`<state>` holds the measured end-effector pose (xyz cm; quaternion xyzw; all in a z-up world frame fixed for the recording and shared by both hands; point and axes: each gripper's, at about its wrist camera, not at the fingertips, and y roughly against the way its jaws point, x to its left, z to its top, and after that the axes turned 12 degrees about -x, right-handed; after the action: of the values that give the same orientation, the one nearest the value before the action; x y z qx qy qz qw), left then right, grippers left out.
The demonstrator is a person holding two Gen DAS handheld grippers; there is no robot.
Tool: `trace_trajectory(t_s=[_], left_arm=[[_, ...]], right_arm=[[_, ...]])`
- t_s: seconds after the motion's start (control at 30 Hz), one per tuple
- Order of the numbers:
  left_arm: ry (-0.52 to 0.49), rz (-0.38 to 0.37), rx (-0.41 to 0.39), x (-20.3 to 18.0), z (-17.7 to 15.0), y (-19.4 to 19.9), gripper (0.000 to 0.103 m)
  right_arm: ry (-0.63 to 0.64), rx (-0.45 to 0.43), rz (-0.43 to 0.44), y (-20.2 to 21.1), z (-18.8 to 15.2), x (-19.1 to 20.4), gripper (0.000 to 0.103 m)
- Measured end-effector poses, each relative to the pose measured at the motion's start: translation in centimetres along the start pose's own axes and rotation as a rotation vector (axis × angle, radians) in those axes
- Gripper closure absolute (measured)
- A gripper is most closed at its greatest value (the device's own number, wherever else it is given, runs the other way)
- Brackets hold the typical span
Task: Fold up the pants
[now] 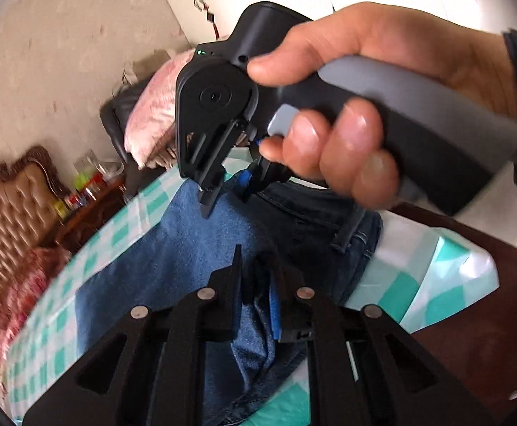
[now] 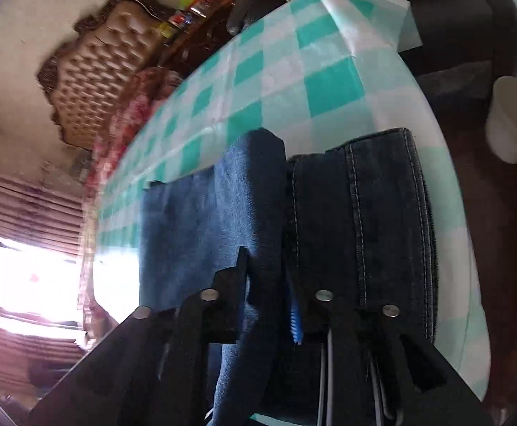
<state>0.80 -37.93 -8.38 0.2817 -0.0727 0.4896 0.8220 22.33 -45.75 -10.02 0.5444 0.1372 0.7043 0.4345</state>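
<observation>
Blue denim pants (image 1: pixel 173 248) lie on a table with a teal-and-white checked cloth (image 1: pixel 123 220). My left gripper (image 1: pixel 258 280) is shut on a fold of the pants near the camera. My right gripper (image 1: pixel 224 195), held in a hand, is farther along the pants, its fingers closed on the fabric. In the right wrist view the right gripper (image 2: pixel 269 277) is shut on a fold of the pants (image 2: pixel 194 220), with a darker stitched layer (image 2: pixel 379 220) to its right on the checked cloth (image 2: pixel 294 81).
A tufted brown headboard (image 2: pixel 95 71) and pink floral bedding (image 1: pixel 20 291) lie beyond the table. A wooden side table with bottles (image 1: pixel 84 184), a dark chair with a pink cushion (image 1: pixel 151 106), and a white bin (image 2: pixel 514 120) on the dark floor stand around.
</observation>
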Motion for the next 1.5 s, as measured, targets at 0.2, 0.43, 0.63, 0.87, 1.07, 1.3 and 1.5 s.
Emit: trace_trajectory(t_s=[0.2, 0.43, 0.63, 0.87, 1.07, 1.3, 1.5], left_arm=[[-0.091, 0.041, -0.015, -2.6, -0.6, -0.1, 0.084], [-0.188, 0.065, -0.001, -4.7, -1.7, -1.6, 0.090], [-0.264, 0.150, -0.100, -4.1, 1.6, 0.5, 0.091], [-0.335, 0.091, -0.112, -6.3, 1.4, -0.7, 0.091], [-0.399, 0.004, -0.063, -9.0, -1.0, -2.8, 0.090], [-0.259, -0.127, -0.087, -5.9, -1.3, -1.0, 0.042], [0.222, -0.169, -0.086, 8.4, 0.6, 0.3, 0.081]], right_arm=[[0.051, -0.020, 0.010, -0.1, 1.2, 0.9, 0.031], [0.258, 0.053, -0.217, -2.4, 1.6, 2.2, 0.076], [0.309, -0.038, -0.155, 2.2, 2.3, 4.0, 0.093], [0.258, -0.061, -0.175, 3.3, 2.1, 1.0, 0.093], [0.239, -0.067, -0.166, 2.8, 1.0, -2.1, 0.093], [0.206, -0.117, -0.224, 2.8, -0.1, -3.5, 0.091], [0.285, -0.344, -0.405, 8.0, -2.7, -0.3, 0.086]])
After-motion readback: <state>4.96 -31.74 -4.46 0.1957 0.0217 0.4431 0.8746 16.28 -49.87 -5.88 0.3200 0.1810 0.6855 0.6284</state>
